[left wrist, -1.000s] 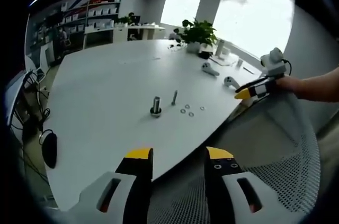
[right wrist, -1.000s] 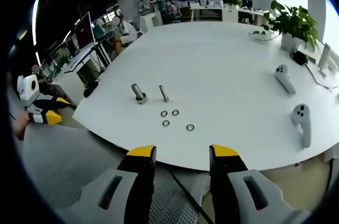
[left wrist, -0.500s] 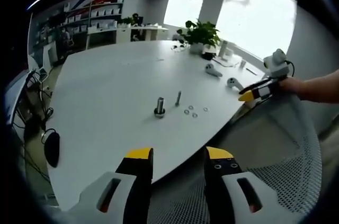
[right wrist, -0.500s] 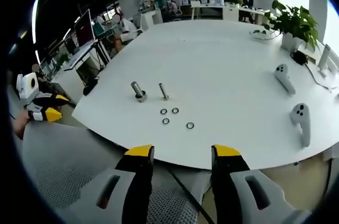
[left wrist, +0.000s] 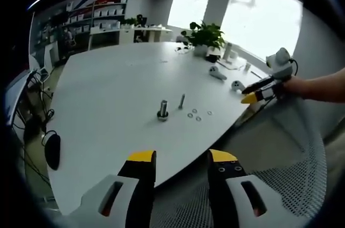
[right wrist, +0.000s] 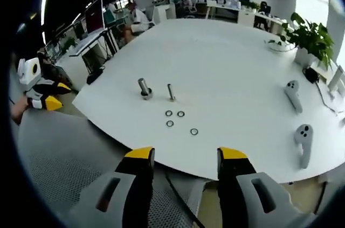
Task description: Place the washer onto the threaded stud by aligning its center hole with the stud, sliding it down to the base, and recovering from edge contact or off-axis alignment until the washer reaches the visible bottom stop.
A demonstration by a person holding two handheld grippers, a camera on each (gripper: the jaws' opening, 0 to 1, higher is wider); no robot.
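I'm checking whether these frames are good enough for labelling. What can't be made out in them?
- Stud threads: too small, both views.
- Washers: too small to judge hole size, right gripper view.
- Nearer post, left gripper view: whether a washer or a nut sits at its base, too small.
- Shelves, left gripper view: contents blurred, far off.

Left gripper (left wrist: 181, 170) and right gripper (right wrist: 185, 166), grey bodies with slots, black fingers (left wrist: 141, 185), yellow tips, small screws

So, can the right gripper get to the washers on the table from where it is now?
Probably yes. The right gripper is open and empty, off the table edge, and the four washers lie loose ahead of it. Nothing stands between them; the two studs are behind the washers.
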